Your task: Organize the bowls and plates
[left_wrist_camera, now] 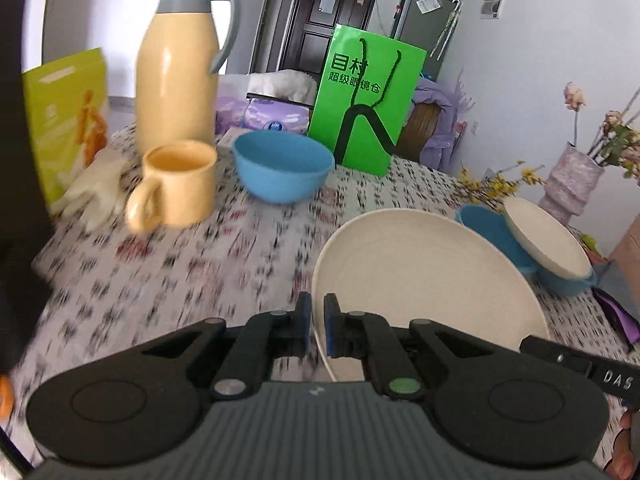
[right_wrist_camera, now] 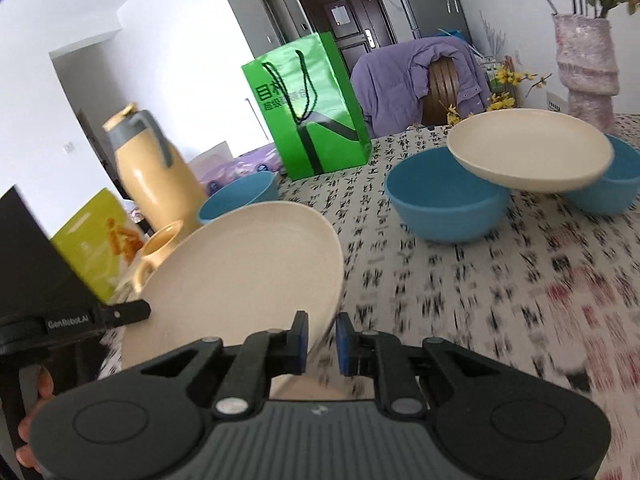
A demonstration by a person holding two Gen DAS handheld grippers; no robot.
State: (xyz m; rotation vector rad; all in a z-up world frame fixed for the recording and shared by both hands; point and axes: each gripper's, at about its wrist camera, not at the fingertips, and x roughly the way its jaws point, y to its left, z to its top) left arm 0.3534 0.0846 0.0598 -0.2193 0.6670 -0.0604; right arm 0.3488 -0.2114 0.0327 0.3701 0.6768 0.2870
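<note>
A large cream plate [left_wrist_camera: 420, 272] is held tilted above the patterned tablecloth [left_wrist_camera: 160, 280] by both grippers. My left gripper [left_wrist_camera: 318, 304] is shut on its left rim. In the right wrist view my right gripper [right_wrist_camera: 322, 322] is shut on the right rim of the same plate [right_wrist_camera: 248, 264]. A second cream plate [right_wrist_camera: 528, 156] rests across two blue bowls, one [right_wrist_camera: 444, 196] nearer the middle and one [right_wrist_camera: 616, 188] at the right. A third blue bowl [left_wrist_camera: 284, 168] stands alone in front of the green bag.
A yellow thermos jug [left_wrist_camera: 176, 68] and a yellow mug [left_wrist_camera: 180, 184] stand at the left, with white gloves [left_wrist_camera: 96, 188] and a green box [left_wrist_camera: 64, 120] beside them. A green paper bag [left_wrist_camera: 368, 96] stands at the back. A vase with flowers [right_wrist_camera: 584, 64] is at the far right.
</note>
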